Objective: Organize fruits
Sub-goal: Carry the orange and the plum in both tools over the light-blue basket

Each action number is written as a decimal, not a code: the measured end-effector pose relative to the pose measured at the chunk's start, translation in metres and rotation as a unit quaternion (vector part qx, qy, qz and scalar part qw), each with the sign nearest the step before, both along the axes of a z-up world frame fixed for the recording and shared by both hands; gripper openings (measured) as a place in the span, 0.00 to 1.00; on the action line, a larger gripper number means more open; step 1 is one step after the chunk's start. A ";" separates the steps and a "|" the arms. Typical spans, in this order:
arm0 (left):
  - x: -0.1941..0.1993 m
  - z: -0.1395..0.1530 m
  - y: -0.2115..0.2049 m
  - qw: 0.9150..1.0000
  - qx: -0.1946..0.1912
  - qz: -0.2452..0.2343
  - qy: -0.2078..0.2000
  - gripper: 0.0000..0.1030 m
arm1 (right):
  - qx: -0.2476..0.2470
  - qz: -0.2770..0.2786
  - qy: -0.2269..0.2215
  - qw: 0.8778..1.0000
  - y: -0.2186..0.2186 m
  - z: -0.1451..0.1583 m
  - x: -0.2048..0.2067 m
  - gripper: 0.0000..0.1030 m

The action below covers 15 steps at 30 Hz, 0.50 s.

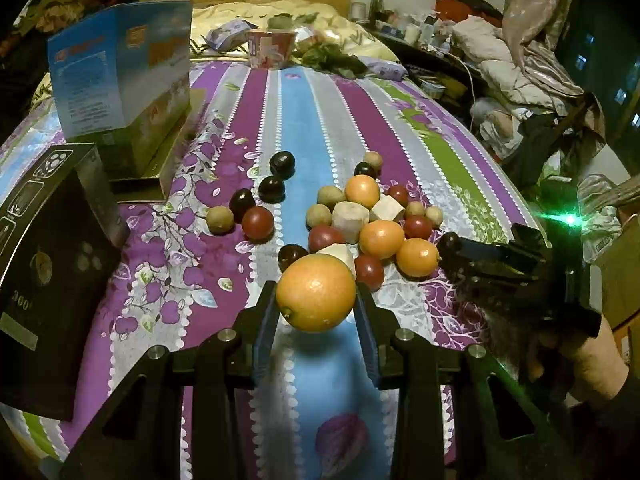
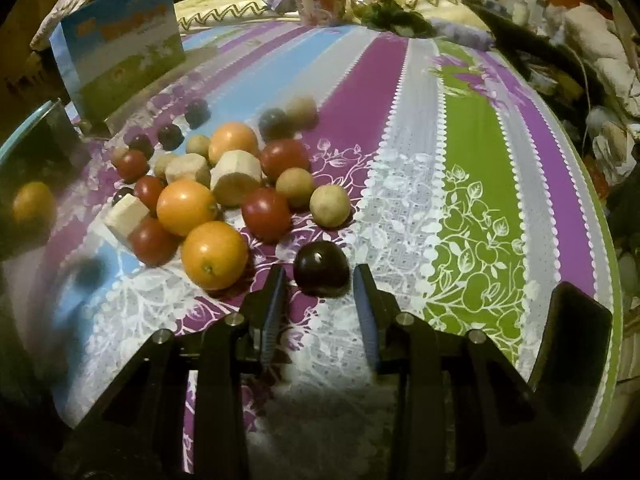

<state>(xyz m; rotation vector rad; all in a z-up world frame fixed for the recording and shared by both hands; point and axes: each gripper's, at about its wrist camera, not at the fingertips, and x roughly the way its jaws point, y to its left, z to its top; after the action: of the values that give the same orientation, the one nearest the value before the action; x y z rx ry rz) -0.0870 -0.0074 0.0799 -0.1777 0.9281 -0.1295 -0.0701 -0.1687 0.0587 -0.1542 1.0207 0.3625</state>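
Note:
A pile of fruit lies on the striped bedsheet (image 1: 304,152): oranges (image 1: 381,239), red tomatoes (image 1: 257,223), dark plums (image 1: 282,164), small tan fruits (image 1: 219,219) and pale cut chunks (image 1: 350,216). My left gripper (image 1: 316,298) is shut on a large orange (image 1: 316,293) and holds it above the sheet. My right gripper (image 2: 320,278) is around a dark plum (image 2: 321,268) that rests on the sheet; its fingers stand a little apart from the plum. The right gripper also shows in the left wrist view (image 1: 500,256), at the plum (image 1: 449,243).
A black box (image 1: 48,264) stands at the left, a blue and green carton (image 1: 124,68) behind it. A paper cup (image 1: 271,49), bags and greens lie at the far end of the bed. Clutter fills the right side beyond the bed edge.

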 end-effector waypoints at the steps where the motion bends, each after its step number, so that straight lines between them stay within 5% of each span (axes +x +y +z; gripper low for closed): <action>1: 0.000 0.000 0.000 1.000 0.001 0.000 0.000 0.37 | -0.003 -0.004 -0.001 1.000 0.000 0.000 0.000 0.30; 7: 0.001 0.027 0.010 1.000 0.014 0.014 -0.016 0.37 | -0.001 -0.056 -0.010 0.998 -0.002 0.032 -0.002 0.27; 15: -0.016 0.115 0.083 0.993 0.035 0.091 -0.071 0.37 | 0.064 -0.082 -0.059 0.993 0.045 0.146 -0.015 0.27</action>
<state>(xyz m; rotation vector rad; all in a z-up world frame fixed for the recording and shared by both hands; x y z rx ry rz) -0.1030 0.0753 0.1945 -0.1861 0.7692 0.0588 -0.0849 -0.1241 0.2048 0.0229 0.8850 0.2652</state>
